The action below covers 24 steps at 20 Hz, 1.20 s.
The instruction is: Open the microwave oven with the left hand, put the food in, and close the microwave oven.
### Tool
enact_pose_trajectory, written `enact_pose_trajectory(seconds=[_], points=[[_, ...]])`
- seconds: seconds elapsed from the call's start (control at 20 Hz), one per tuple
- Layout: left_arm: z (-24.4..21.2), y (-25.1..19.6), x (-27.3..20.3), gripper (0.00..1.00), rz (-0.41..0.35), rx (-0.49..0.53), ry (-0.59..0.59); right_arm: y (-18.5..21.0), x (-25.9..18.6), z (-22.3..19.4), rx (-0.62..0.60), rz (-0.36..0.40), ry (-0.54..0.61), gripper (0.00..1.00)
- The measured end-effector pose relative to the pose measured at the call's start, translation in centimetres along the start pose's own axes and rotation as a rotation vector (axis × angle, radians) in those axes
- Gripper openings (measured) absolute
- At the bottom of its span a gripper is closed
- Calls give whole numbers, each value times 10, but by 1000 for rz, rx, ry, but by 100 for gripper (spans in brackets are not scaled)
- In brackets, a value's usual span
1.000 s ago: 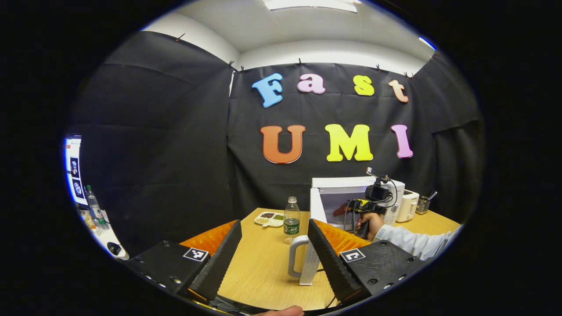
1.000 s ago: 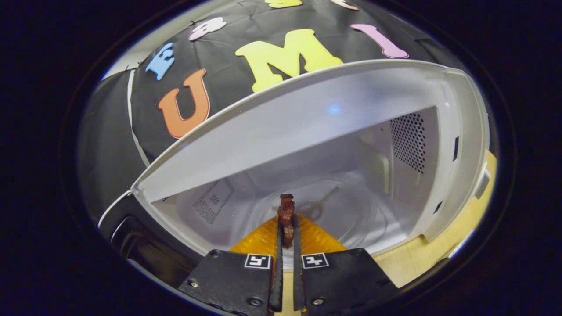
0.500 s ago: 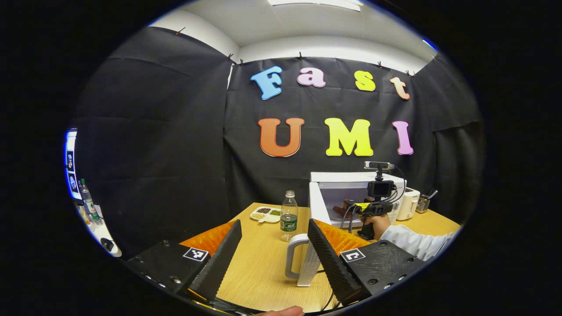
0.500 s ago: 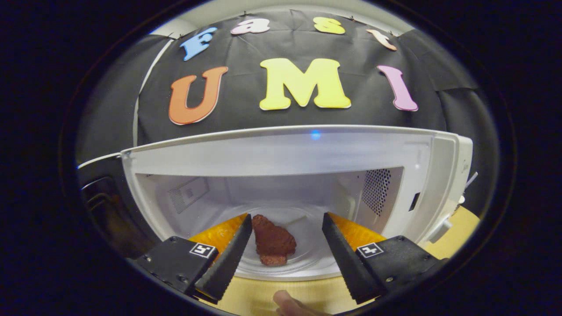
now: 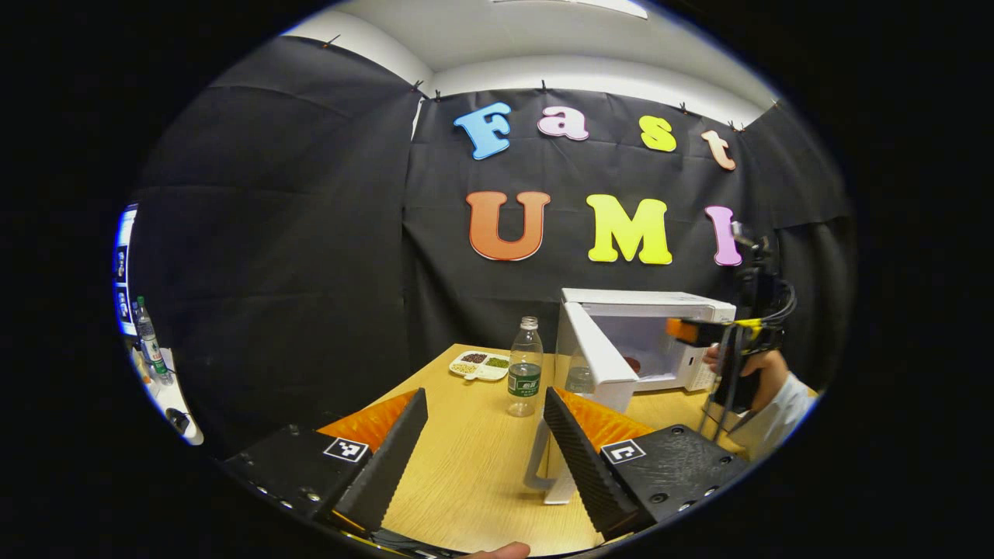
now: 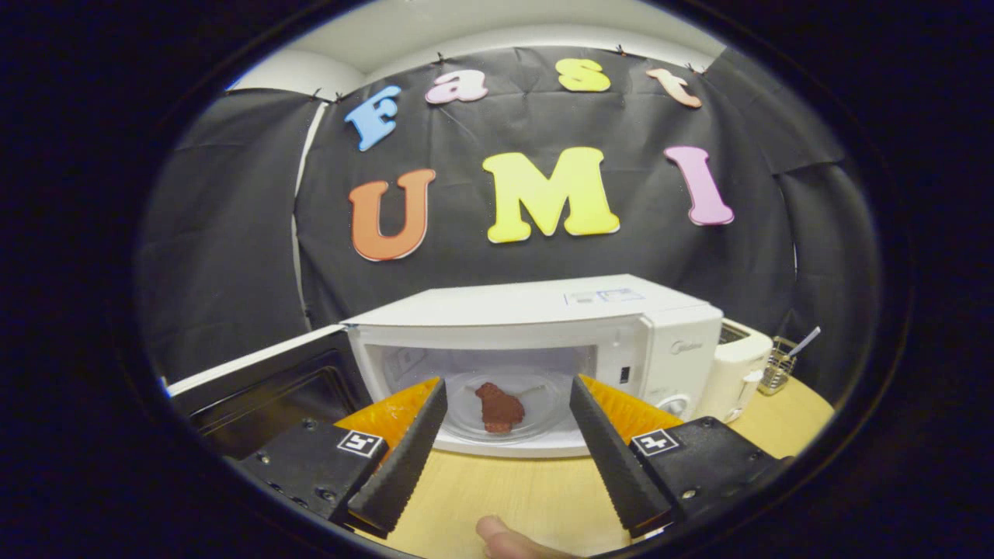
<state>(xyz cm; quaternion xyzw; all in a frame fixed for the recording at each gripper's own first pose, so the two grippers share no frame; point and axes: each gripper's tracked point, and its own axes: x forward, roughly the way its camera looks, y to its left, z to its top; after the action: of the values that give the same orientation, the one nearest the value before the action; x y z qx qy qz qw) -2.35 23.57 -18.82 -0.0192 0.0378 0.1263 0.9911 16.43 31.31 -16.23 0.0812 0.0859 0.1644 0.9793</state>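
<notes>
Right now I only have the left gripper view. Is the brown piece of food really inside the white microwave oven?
Observer: Yes. In the right gripper view the flat brown piece of food lies on the clear glass turntable inside the white microwave oven.
Operator: Is the right gripper holding anything?
Observer: No. The right gripper is open and empty, in front of the oven's opening.
Operator: What stands to the right of the oven?
Observer: A white toaster, and beyond it a small wire utensil holder.
</notes>
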Motion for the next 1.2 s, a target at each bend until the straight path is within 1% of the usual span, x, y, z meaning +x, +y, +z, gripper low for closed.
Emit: enact_pose_trajectory(seconds=[0.05, 0.1, 0.15, 0.2, 0.25, 0.3, 0.35, 0.4, 0.55, 0.7, 0.75, 0.8, 0.85, 0.9, 1.0, 1.05, 1.15, 1.2], points=[[-6, 3, 6, 93, 8, -5, 2, -8, -19, 9, -15, 3, -29, 100], [-13, 1, 15, 93, -13, -9, 4, -19, -40, 17, -34, -2, -61, 100], [-21, -7, 16, 72, -46, -11, 25, -32, -62, 19, -59, -17, -78, 100], [-33, -12, 24, 51, -62, -8, 51, -45, -82, 23, -81, -35, -96, 92], [-42, -8, 29, 30, -44, -4, 71, -56, -99, 26, -91, -47, -107, 92], [-45, 0, 34, 10, -11, 10, 64, -67, -115, 28, -92, -59, -116, 100], [-42, 3, 34, 0, -5, 10, 48, -77, -128, 31, -91, -64, -118, 92], [-41, -4, 31, 0, -26, 1, 36, -85, -141, 32, -86, -63, -119, 100], [-44, -13, 32, 0, -41, -25, 29, -104, -168, 37, -105, -61, -103, 100], [-47, -21, 35, 0, -53, -25, 41, -120, -188, 50, -115, -78, -134, 100], [-50, -25, 35, 0, -55, -25, 56, -122, -193, 53, -119, -78, -145, 92], [-50, -30, 32, 0, -52, -22, 59, -127, -197, 54, -118, -86, -148, 92], [-48, -34, 30, 0, -49, -9, 52, -132, -200, 52, -115, -90, -145, 100], [-49, -40, 31, 0, -57, -3, 50, -134, -203, 51, -110, -86, -142, 100], [-48, -56, 28, 0, -91, -25, 45, -137, -209, 50, -96, -74, -137, 100], [-48, -66, 27, 0, -108, -35, 49, -138, -213, 51, -92, -70, -140, 92], [-50, -87, 28, 0, -135, -35, 55, -146, -217, 54, -95, -78, -148, 92], [-51, -97, 27, 0, -146, -23, 55, -151, -220, 56, -96, -86, -153, 100]])
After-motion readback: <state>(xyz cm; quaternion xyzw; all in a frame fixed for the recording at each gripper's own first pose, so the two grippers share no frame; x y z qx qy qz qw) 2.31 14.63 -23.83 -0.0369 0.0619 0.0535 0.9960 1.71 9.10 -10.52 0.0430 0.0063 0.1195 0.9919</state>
